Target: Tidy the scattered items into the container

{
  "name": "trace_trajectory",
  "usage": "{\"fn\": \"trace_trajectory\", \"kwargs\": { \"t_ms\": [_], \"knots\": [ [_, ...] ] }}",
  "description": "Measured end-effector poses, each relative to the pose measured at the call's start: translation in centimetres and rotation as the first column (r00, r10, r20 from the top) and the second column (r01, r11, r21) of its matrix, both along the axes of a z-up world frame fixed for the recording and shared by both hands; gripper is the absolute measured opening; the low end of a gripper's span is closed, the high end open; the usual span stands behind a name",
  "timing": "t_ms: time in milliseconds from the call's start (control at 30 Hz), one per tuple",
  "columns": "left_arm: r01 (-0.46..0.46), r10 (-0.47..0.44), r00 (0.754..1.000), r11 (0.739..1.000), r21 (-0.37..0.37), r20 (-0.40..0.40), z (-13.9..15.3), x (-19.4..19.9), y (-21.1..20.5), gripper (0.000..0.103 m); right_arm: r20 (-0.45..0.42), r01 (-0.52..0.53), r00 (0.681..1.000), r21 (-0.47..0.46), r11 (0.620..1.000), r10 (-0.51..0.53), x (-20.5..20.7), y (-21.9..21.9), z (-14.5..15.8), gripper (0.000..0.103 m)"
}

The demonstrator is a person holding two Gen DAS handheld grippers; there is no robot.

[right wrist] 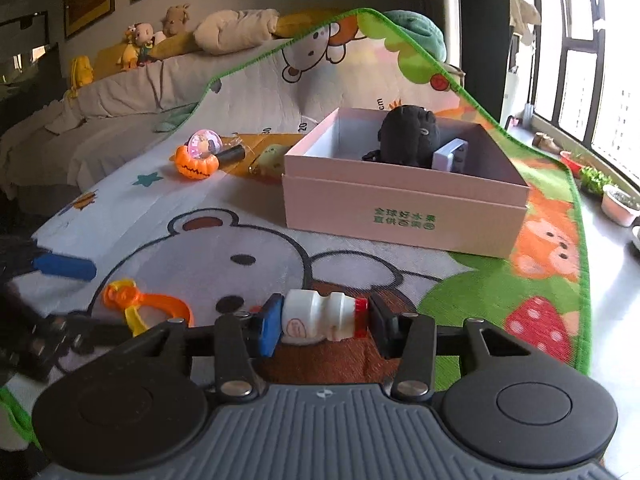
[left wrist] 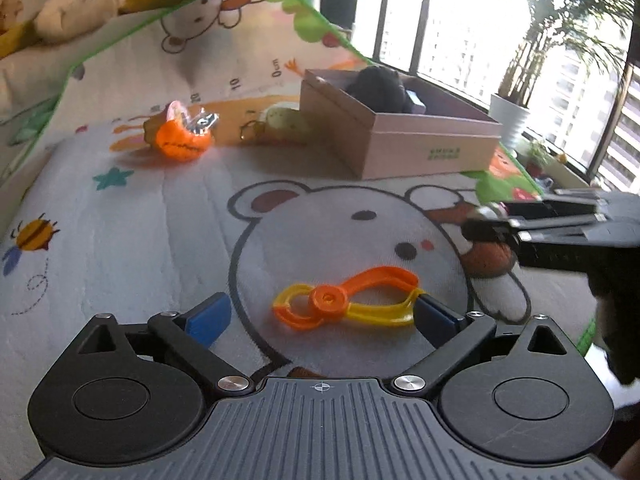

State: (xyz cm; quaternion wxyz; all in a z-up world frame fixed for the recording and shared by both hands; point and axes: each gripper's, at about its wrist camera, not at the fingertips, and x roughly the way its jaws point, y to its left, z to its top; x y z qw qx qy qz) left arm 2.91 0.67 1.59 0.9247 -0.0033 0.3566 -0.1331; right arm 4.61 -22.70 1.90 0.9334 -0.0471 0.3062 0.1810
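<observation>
Orange-and-yellow toy tongs lie on the bear-print play mat, between the fingers of my left gripper, which is open around them. The right-hand finger sits close to the tongs' tip. My right gripper is shut on a small white bottle with a red cap, which lies sideways with a pad on each end. The pink cardboard box stands beyond it and holds a black plush toy and a pale blue item. The left wrist view shows the box at the back right.
An orange pumpkin toy with a pink globe and a small green plush lie left of the box. A sofa with cushions and soft toys runs behind the mat. Plant pots stand by the window on the right.
</observation>
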Motion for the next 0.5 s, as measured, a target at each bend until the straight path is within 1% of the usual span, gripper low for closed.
{"fn": "trace_trajectory", "kwargs": {
  "t_ms": [133, 267, 500],
  "knots": [
    [0.017, -0.017, 1.0, 1.0, -0.013, -0.01, -0.1, 0.2, -0.9, 0.101, -0.004, -0.004, 1.0, -0.003, 1.0, 0.004, -0.7, -0.2, -0.2, 0.045],
    [0.021, -0.021, 1.0, 1.0, -0.003, -0.021, -0.4, 0.3, -1.8, 0.102, 0.011, -0.008, 1.0, -0.022, 1.0, 0.008, -1.2, 0.1, -0.6, 0.045],
    [0.041, -0.04, 0.999, 0.999, 0.029, -0.018, -0.7, 0.9, -3.1, 0.102, 0.006, -0.012, 1.0, -0.014, 1.0, 0.013, -1.5, -0.2, -1.3, 0.044]
  ]
}}
